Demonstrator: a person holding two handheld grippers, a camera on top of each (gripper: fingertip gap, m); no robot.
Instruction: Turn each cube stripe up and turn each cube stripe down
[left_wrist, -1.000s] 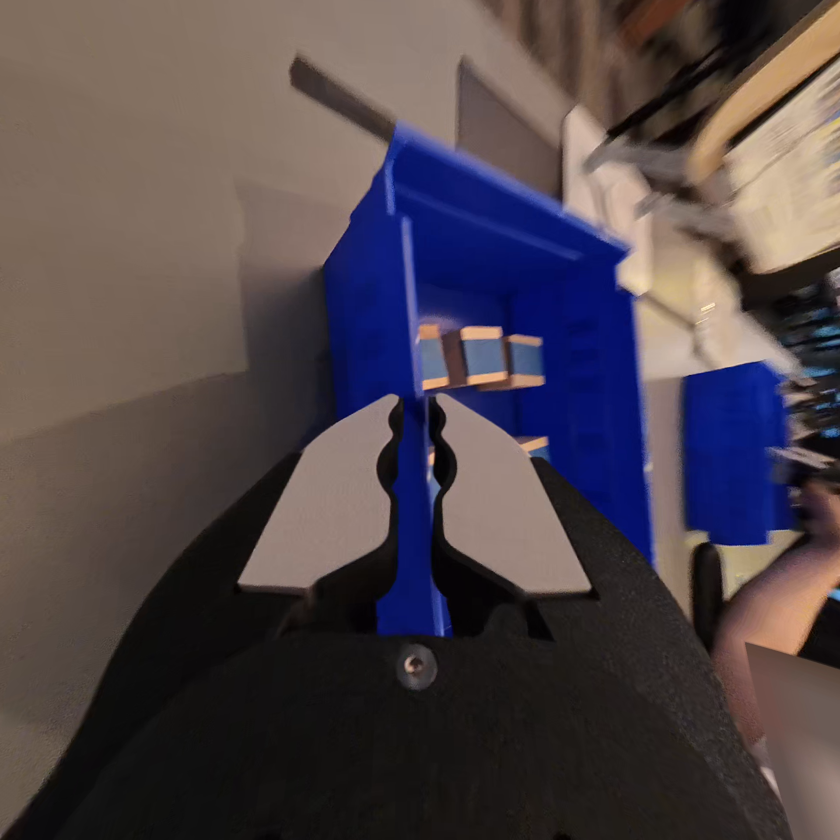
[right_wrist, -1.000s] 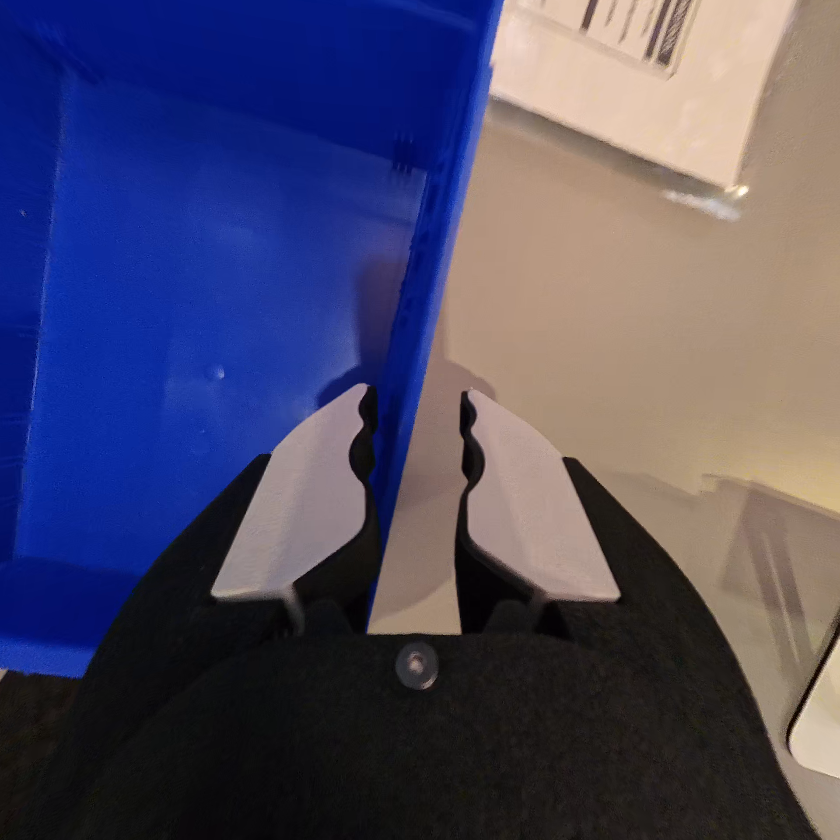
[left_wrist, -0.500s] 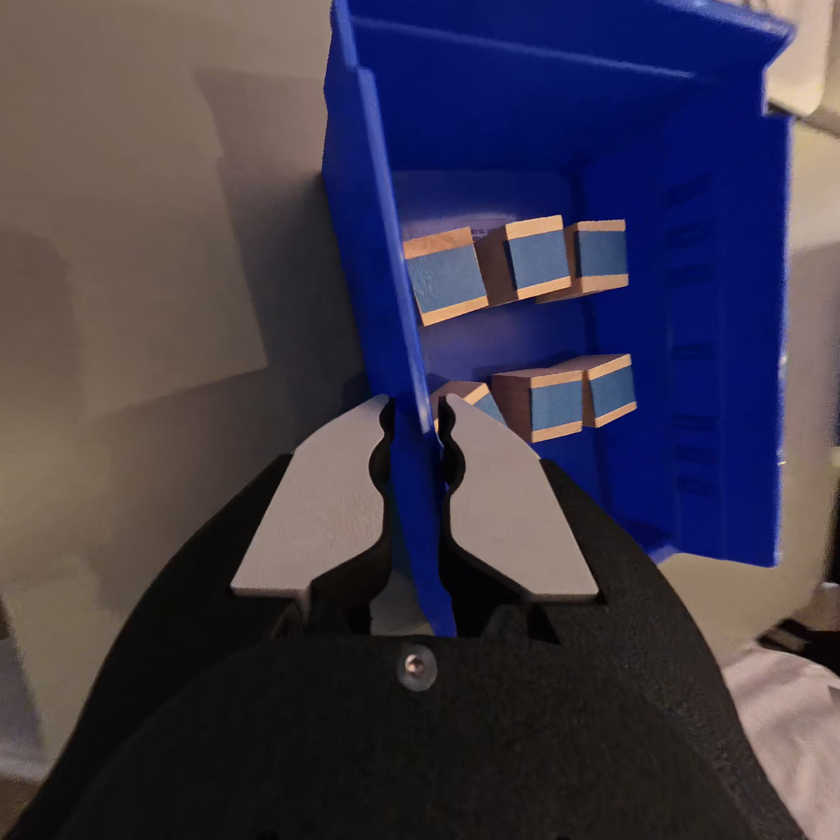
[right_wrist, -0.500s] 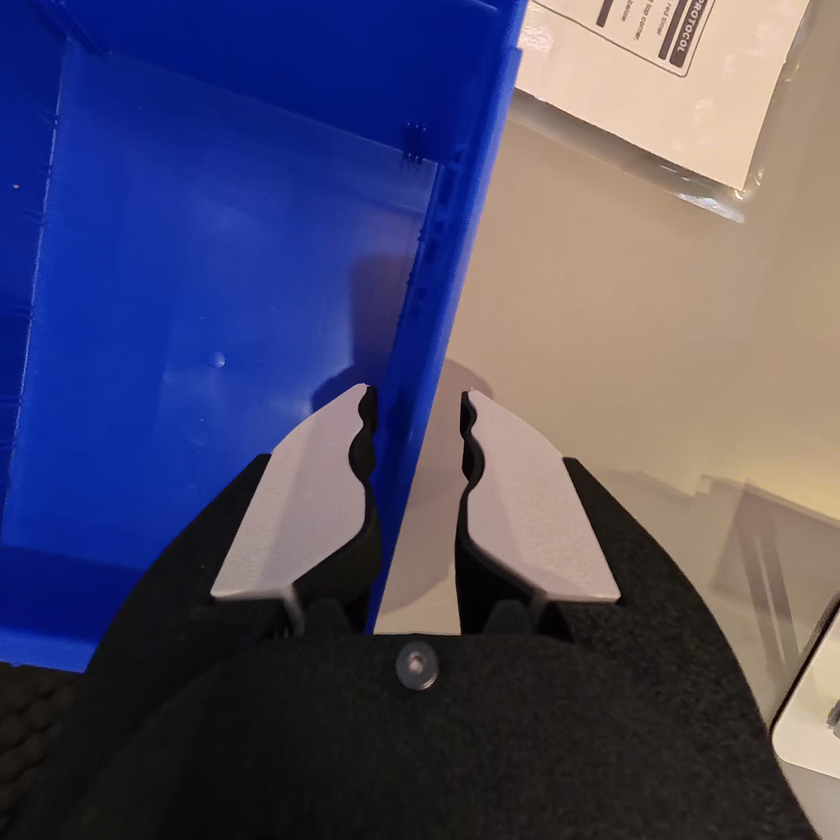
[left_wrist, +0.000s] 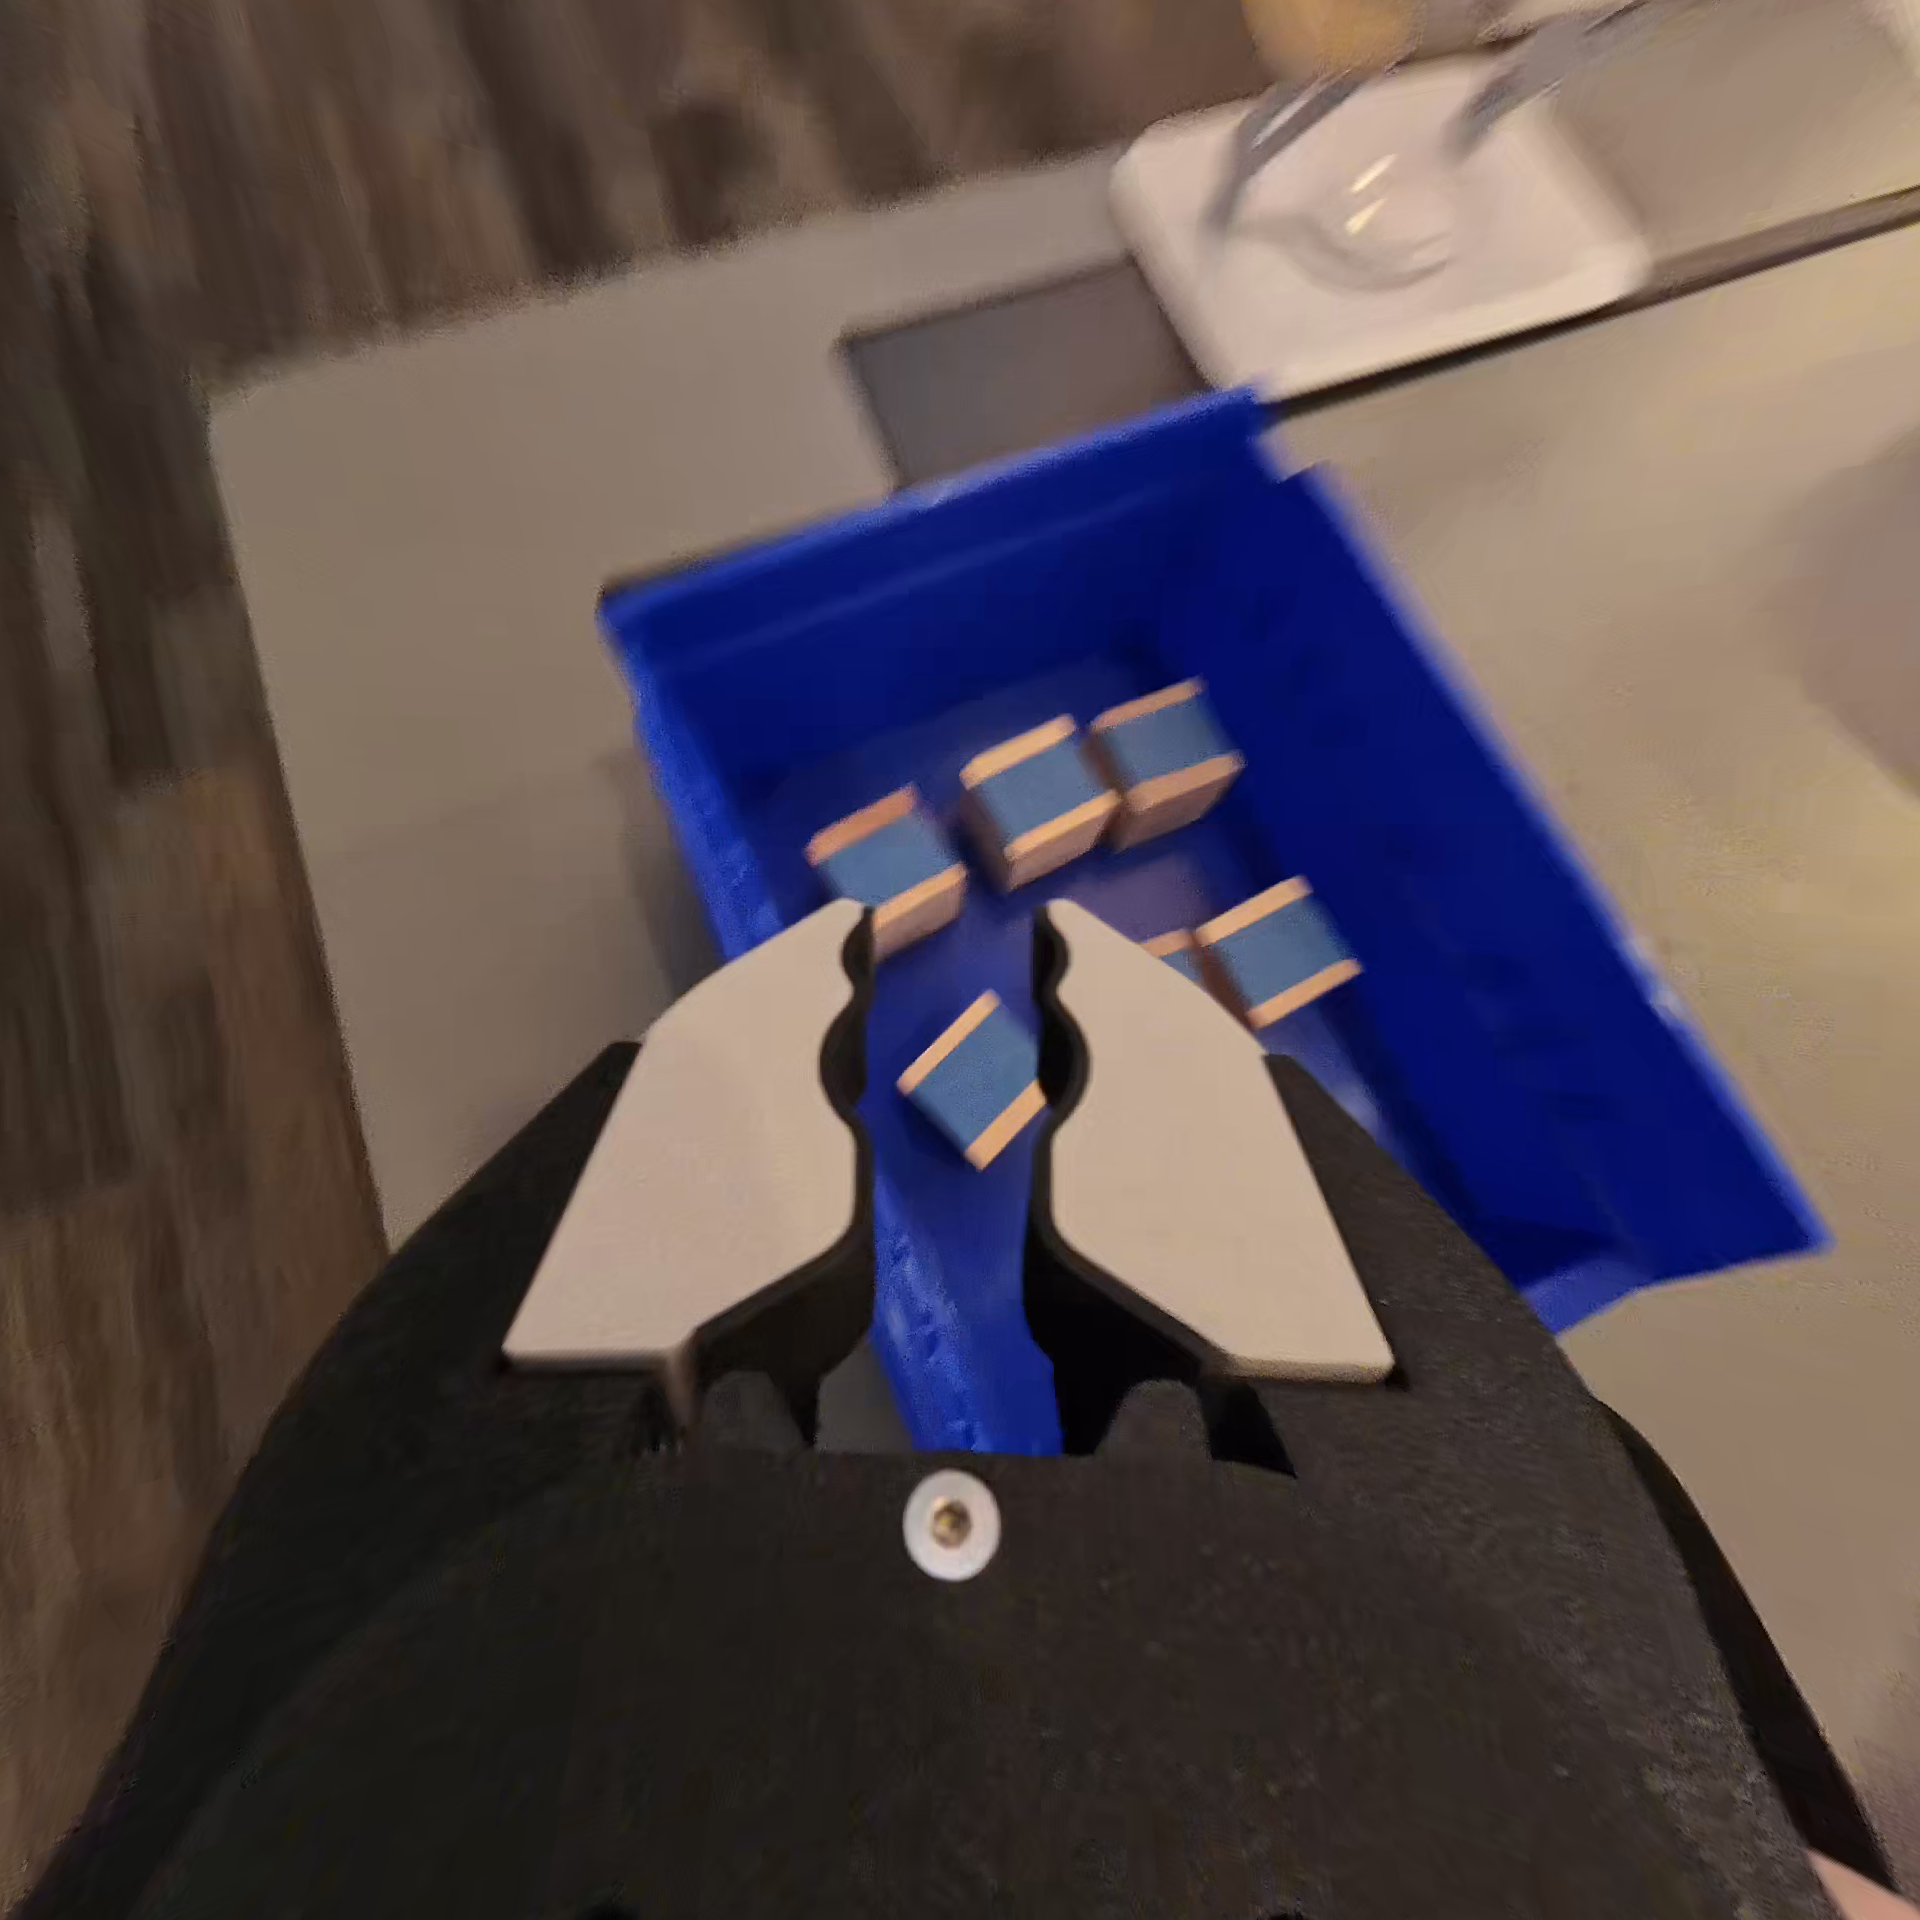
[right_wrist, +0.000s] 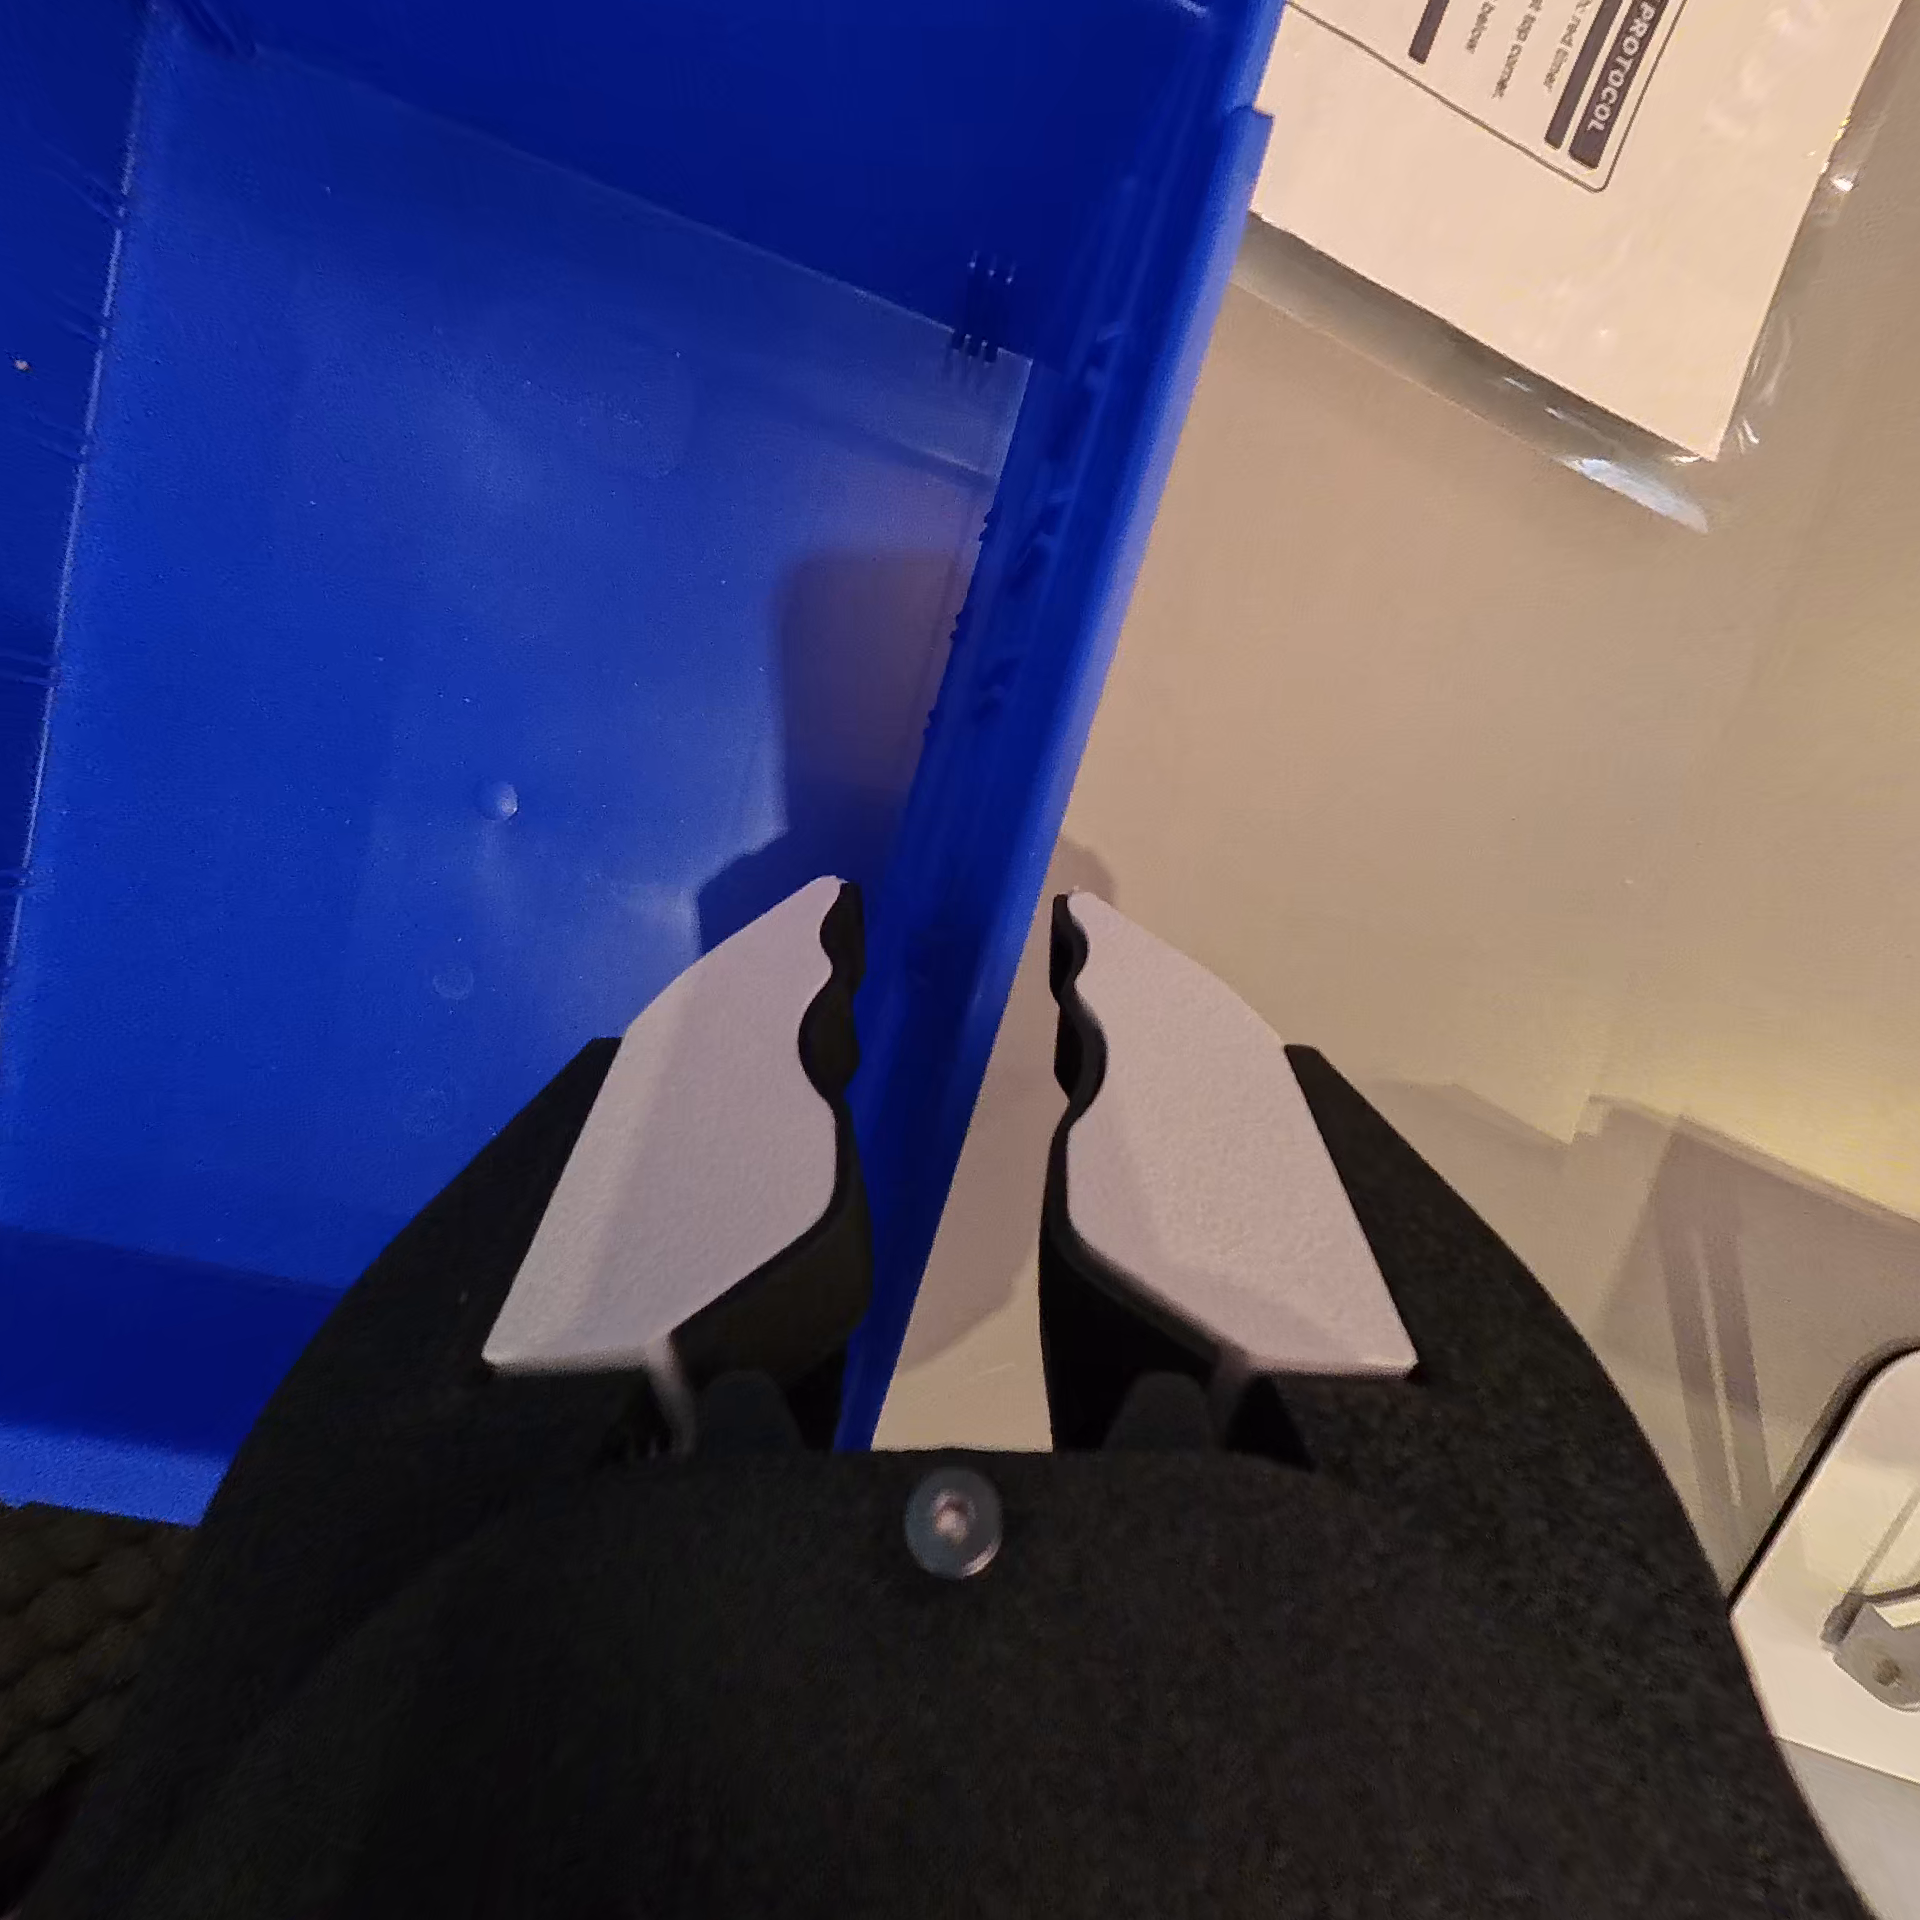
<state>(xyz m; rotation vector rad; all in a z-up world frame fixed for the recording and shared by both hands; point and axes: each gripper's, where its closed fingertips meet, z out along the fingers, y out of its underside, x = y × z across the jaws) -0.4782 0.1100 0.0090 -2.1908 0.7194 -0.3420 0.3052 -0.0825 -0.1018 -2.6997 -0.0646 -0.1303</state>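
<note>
Right tool (right_wrist: 954, 904) parted astride blue bin (right_wrist: 520, 571) wall, beside printed sheet (right_wrist: 1558, 208)

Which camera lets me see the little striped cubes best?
The left wrist view. It looks down into the blue bin, where six striped cubes lie on the floor, though a bit blurred. The right wrist view shows no cubes, only a blue bin with a bare floor.
</note>
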